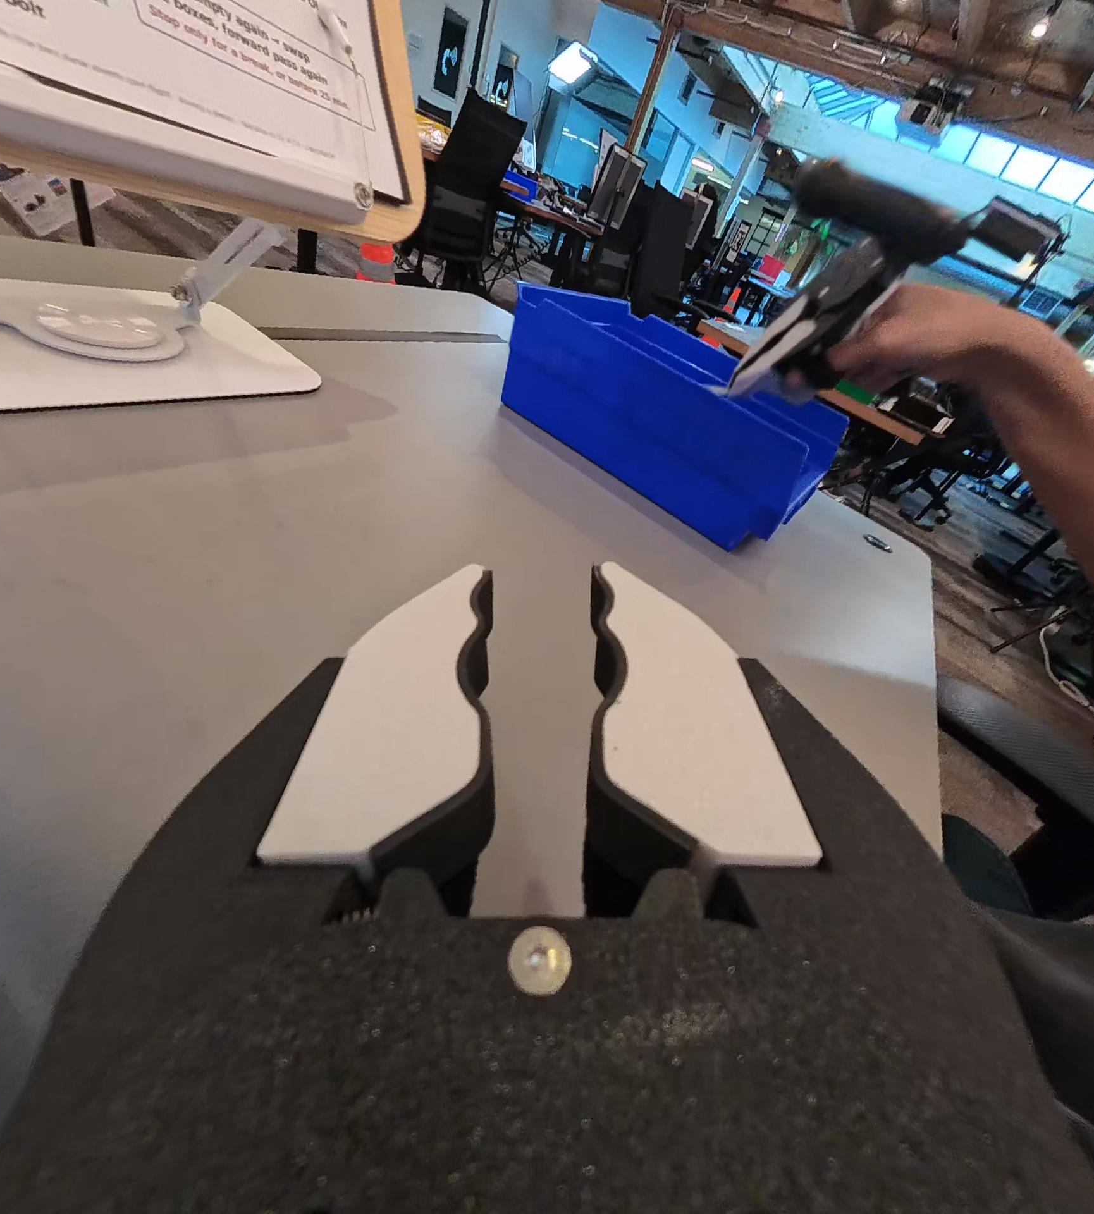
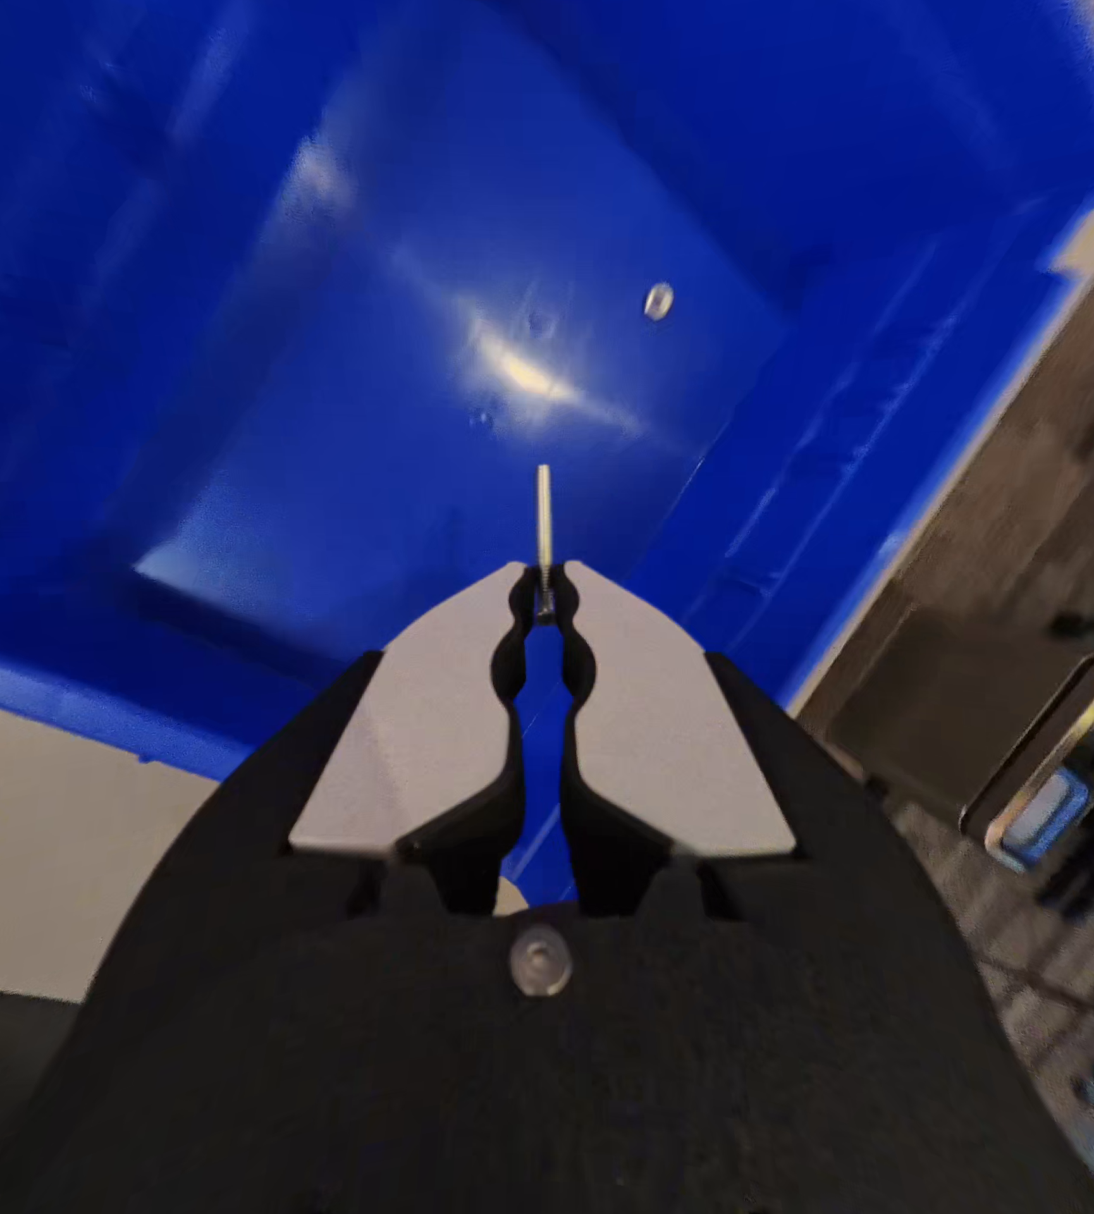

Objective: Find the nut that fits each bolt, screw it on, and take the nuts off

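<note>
The right gripper (image 2: pixel 544 573) pinches the head end of a thin, silvery bolt (image 2: pixel 543 519), whose straight threaded shank sticks out past the fingertips above the blue bin (image 2: pixel 216 341). Farther in, a small pale nut (image 2: pixel 659 303) lies alone on the bin's glossy floor. The left gripper (image 1: pixel 541 578) hovers spread and empty over the grey table (image 1: pixel 203 525), short of the bin.

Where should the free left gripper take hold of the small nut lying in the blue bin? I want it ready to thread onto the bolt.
Probably across two opposite flat sides of the nut, coming straight down from above: it seems to lie flat and alone on the bin floor, clear of the walls. The view is blurred, so line up first. The left gripper is open and empty; the right gripper holds the bolt.
</note>
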{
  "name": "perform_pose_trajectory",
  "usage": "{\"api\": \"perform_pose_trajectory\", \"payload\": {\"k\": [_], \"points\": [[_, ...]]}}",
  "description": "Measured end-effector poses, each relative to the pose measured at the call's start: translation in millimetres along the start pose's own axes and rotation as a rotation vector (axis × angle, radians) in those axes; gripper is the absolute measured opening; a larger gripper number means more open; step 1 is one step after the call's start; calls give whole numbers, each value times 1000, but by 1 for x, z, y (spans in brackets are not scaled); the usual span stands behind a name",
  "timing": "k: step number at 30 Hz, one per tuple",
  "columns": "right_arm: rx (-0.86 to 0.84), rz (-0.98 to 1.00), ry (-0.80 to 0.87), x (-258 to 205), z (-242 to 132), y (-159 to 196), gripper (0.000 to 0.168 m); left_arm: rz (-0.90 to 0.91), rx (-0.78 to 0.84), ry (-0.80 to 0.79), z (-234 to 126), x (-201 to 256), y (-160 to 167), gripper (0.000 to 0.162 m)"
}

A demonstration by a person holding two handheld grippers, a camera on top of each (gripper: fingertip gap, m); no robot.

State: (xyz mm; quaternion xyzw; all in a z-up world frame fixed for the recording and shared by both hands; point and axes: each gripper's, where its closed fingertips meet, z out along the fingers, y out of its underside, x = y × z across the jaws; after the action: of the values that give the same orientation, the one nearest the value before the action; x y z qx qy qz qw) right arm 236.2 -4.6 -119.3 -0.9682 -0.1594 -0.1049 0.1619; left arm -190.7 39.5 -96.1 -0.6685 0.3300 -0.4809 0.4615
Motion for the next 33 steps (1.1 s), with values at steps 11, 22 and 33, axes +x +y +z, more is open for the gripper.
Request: {"api": "perform_pose_trajectory", "payload": {"k": [11,22,33], "points": [[-352,-89,-116,-29,42,52,6,-27,-17,39,1,3,2,28],[-167,-22,-4,-29,9,26,26,-11,-50,49,4,6,7,28],[1077,-85,-704,-330,-104,-98,33,235,-287,-64,22,17,43,35]]}}
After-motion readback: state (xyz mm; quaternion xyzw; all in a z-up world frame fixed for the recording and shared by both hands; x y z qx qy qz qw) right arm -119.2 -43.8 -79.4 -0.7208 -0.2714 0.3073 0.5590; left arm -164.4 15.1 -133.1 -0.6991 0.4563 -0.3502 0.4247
